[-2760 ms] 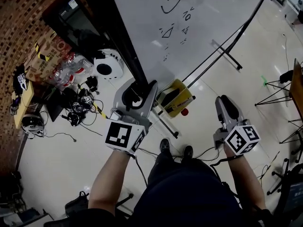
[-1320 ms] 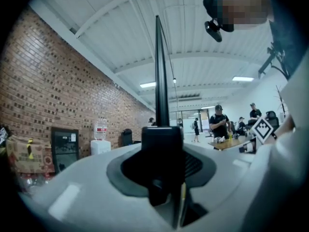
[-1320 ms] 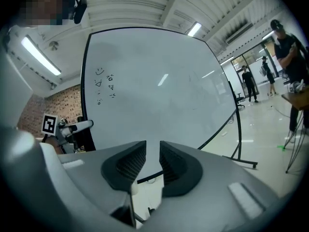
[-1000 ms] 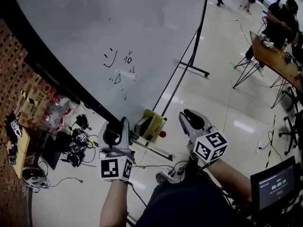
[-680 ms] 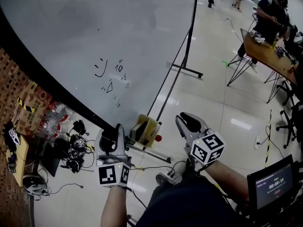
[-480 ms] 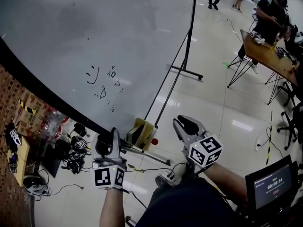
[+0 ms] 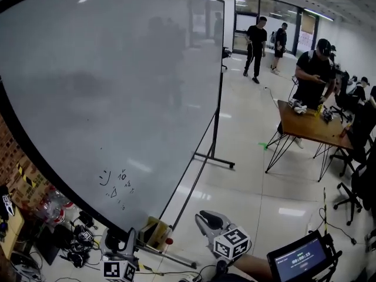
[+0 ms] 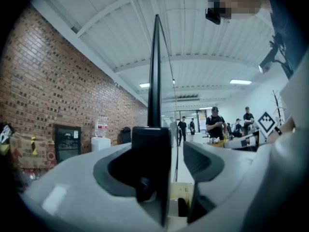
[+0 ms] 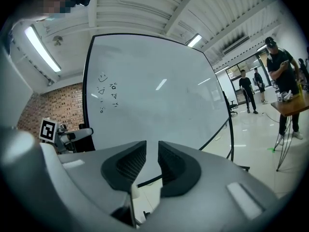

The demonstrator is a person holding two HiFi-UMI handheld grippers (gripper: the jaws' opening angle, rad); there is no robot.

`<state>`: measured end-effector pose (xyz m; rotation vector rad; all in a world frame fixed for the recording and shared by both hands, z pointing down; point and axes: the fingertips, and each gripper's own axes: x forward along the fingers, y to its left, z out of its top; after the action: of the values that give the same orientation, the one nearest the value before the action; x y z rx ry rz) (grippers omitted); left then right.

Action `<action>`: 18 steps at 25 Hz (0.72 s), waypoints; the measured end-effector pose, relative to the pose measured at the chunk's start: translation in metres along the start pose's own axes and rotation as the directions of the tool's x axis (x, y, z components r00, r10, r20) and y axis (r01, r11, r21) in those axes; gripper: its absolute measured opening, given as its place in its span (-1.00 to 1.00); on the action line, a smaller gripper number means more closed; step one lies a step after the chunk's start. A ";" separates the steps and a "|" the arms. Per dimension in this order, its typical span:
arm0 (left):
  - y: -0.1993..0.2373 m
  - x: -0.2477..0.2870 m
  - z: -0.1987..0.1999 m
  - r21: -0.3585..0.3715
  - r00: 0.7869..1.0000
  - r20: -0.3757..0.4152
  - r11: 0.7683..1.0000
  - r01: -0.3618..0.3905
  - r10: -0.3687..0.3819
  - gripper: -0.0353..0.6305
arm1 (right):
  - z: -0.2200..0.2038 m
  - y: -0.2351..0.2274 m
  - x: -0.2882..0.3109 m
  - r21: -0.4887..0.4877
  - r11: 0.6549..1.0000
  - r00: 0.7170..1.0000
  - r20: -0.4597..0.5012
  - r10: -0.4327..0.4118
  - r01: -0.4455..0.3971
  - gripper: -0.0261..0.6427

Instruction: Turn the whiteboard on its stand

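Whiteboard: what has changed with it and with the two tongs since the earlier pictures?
The whiteboard has swung from tilted to about upright; the head view also lifted. The left tongs, which gripped its edge, have just opened; the edge is between them, unpressed. The right tongs stayed empty, with a narrow gap, and the scribbles remain.

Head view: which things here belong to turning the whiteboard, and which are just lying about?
For the job: whiteboard; its stand; left tongs, jaws just opened, the board's edge between them; right tongs, slightly apart, empty.
Lying about: yellow box; water bottles; cable tangle; wooden table; small screen.
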<state>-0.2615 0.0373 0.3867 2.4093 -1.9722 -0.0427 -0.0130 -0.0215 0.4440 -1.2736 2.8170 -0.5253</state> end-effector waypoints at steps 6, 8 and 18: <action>-0.017 -0.024 -0.002 -0.084 1.000 -0.022 0.996 -0.020 0.018 0.00 | 0.012 -0.011 0.003 -0.022 1.000 1.000 0.025 -0.010 0.011 -0.68; -0.027 -0.034 -0.008 -0.097 0.999 -0.044 0.995 -0.018 0.014 -0.01 | 0.015 -0.010 0.004 -0.027 1.000 1.000 0.029 -0.007 0.008 -0.68; -0.073 -0.089 -0.033 -0.172 0.990 -0.138 0.985 -0.016 -0.008 -0.09 | 0.028 -0.001 -0.029 -0.039 0.999 1.000 0.018 0.026 -0.025 -0.68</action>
<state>-0.2060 0.1394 0.4171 2.2364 -1.8322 -0.0430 0.0111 -0.0095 0.4146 -1.2402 2.8378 -0.4576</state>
